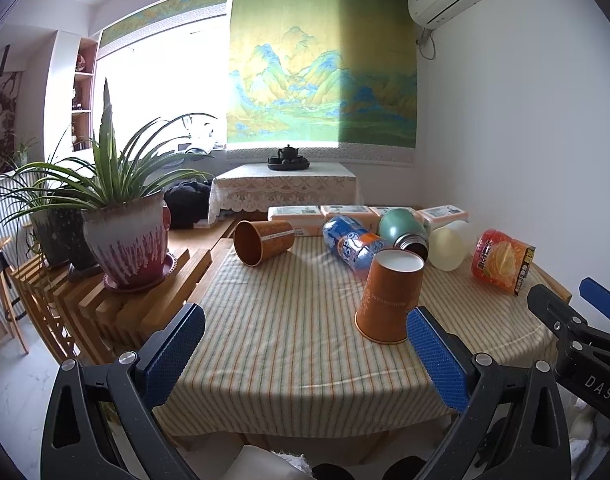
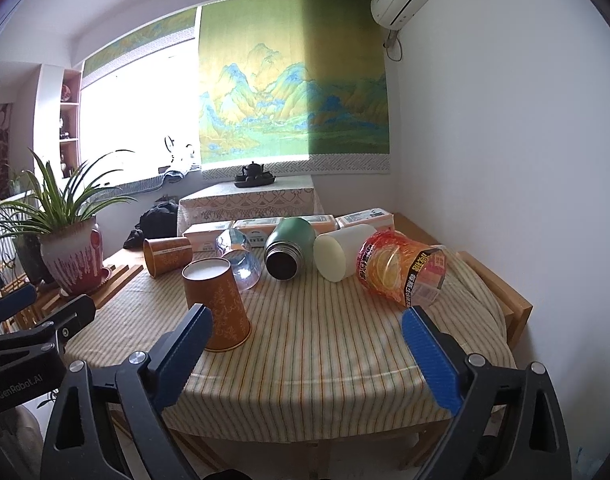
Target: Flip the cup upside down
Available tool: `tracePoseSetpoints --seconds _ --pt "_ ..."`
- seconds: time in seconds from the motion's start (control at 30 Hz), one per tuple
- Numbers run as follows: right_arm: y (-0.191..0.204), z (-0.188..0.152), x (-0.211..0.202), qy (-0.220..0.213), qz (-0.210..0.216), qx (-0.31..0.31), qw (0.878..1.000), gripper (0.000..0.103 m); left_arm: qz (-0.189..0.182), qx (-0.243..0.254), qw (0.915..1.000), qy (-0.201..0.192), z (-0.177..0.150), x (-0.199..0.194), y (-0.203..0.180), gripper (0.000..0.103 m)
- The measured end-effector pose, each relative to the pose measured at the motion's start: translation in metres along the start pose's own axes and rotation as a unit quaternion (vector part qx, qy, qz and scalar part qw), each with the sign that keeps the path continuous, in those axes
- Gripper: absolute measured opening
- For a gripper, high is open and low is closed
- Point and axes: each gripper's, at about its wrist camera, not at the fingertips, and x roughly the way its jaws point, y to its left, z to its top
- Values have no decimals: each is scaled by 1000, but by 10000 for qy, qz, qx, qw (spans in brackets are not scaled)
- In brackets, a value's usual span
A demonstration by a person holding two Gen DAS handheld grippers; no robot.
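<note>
the orange paper cup stands rim-down on the striped tablecloth; left gripper and right gripper both spread wide, grasping nothing.

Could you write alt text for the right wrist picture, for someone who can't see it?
An orange paper cup stands upside down on a striped tablecloth, just past the open right gripper. Behind it several containers lie on their sides: another orange cup, a green flask, a white cup.

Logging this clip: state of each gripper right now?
Left gripper: open, holding nothing.
Right gripper: open, holding nothing.
</note>
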Motion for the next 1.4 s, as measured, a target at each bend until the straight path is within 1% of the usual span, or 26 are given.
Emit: tracePoseSetpoints --seconds 0.47,1.4 --pt "-11 1 -5 -176 -238 71 9995 94 142 -29 9998 -120 2 3 -1 102" --pt "-12 2 -2 -146 -257 88 9995 94 149 -57 9997 -184 8 4 -1 102"
